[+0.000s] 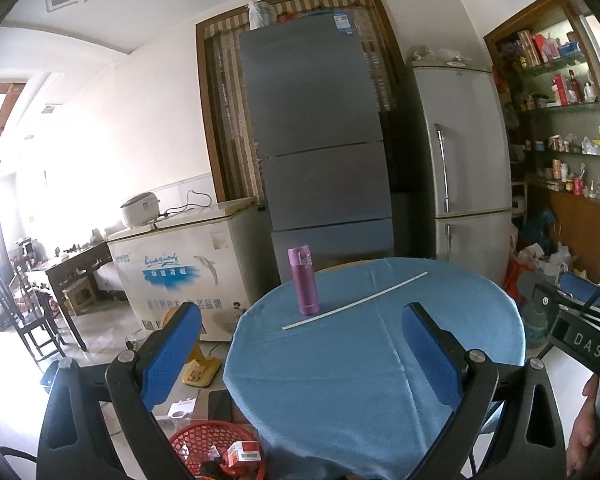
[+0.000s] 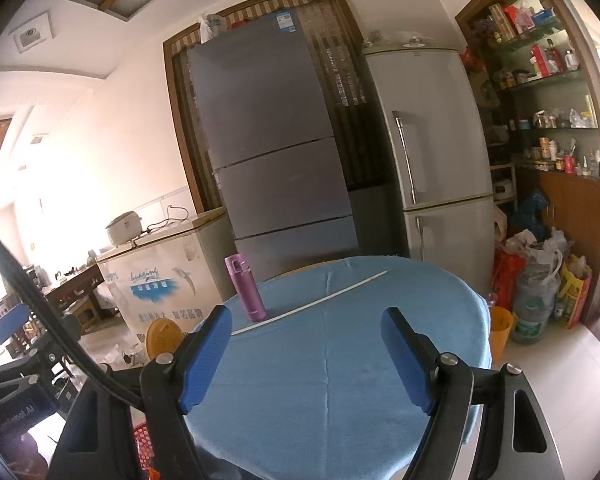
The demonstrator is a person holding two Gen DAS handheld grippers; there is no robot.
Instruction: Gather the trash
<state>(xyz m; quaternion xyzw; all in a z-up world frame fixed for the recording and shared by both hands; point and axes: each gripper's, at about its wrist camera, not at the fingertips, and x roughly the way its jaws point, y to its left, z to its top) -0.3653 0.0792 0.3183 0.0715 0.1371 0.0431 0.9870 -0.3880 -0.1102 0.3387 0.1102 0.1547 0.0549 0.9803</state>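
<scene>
While both claws hover unloaded over the near edge of the worktop (image 1: pixel 340 380), the scene reads left to right from the flask (image 1: pixel 303 280) as landmark. Low and left of the flask, on the floor beside the worktop, a red basket (image 1: pixel 204 440) holds a small carton (image 1: pixel 244 451). The left claw (image 1: pixel 300 364) stands wide, nothing between its blue pads. Touching or just in front of the flask's base, a straw (image 1: pixel 356 301) begins and runs diagonally rightward and away across the blue cloth. It is white, thin, long and straight. Judged as trash, it should be very light, slightly flexible and easily crushed or rolled; a gentle pinch near mid-length, right of the flask, seems best. The right claw (image 2: pixel 308 360) is likewise wide and unloaded.
</scene>
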